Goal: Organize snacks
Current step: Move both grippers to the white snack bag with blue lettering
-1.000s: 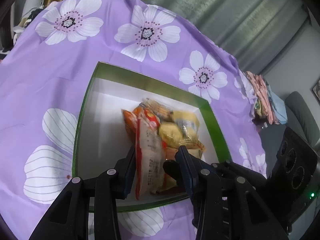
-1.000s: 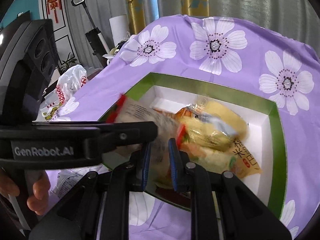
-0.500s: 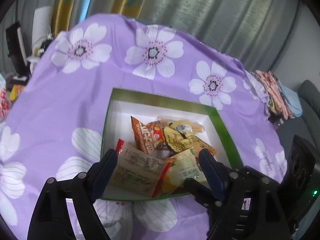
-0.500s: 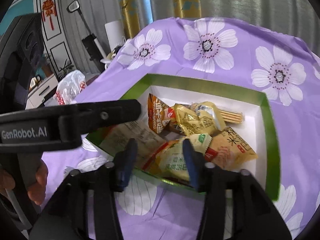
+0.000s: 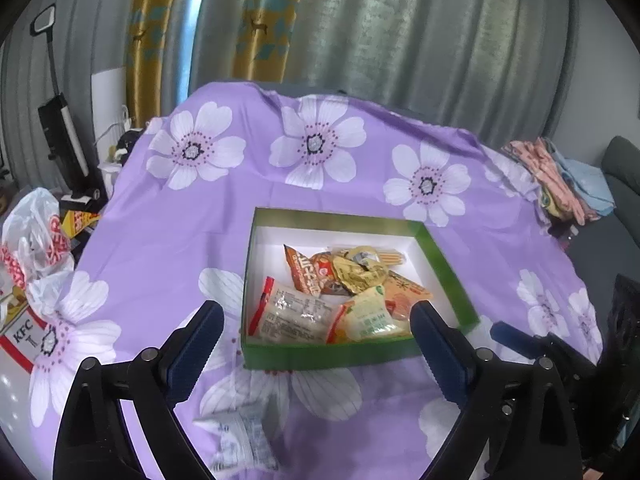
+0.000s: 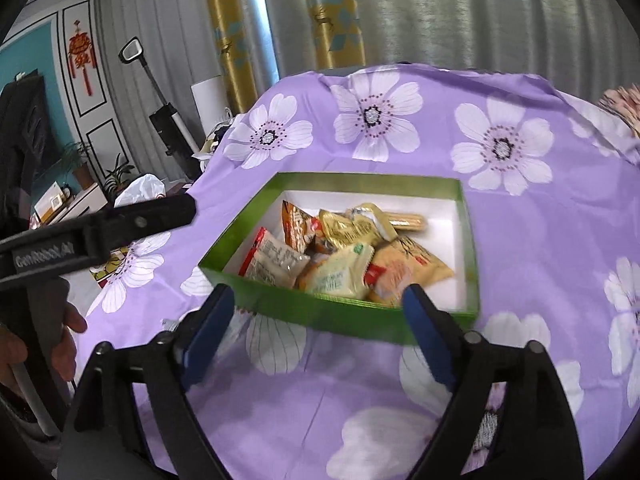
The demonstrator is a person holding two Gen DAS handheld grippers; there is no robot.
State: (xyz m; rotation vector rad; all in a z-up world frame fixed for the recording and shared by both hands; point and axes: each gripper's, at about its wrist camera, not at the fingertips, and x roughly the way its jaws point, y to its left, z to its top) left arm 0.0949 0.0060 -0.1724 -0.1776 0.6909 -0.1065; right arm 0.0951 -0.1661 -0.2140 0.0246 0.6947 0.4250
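We judge the coming move turns on the one packet (image 5: 240,436) still outside the box (image 5: 320,354): a pale, blurred wrapper lying on the purple cloth (image 5: 160,240) at the lower left of the left wrist view, below the box's near wall. It sits under and between the left gripper's (image 5: 316,336) arms, toward the left one, so the left gripper looks nearer to it. Its long axis seems to run roughly up and down the frame, though blur makes that uncertain. In the right wrist view we cannot pick it out with confidence; only a small pale scrap shows by the left finger.

Both tools are spread wide and hold nothing. The right gripper (image 6: 318,312) hangs in front of the box's near wall, with the box between and beyond its fingers.

The green box with a white floor sits at the middle of both views. Inside, the snacks crowd its near and middle part: a white packet with a red edge (image 5: 292,316) at the lower left, an orange bag (image 5: 306,272) above it, a gold wrapper (image 5: 356,274), a pale green packet (image 5: 370,316), and a tan one (image 6: 408,264) to the right. The far left and right of the floor are bare.
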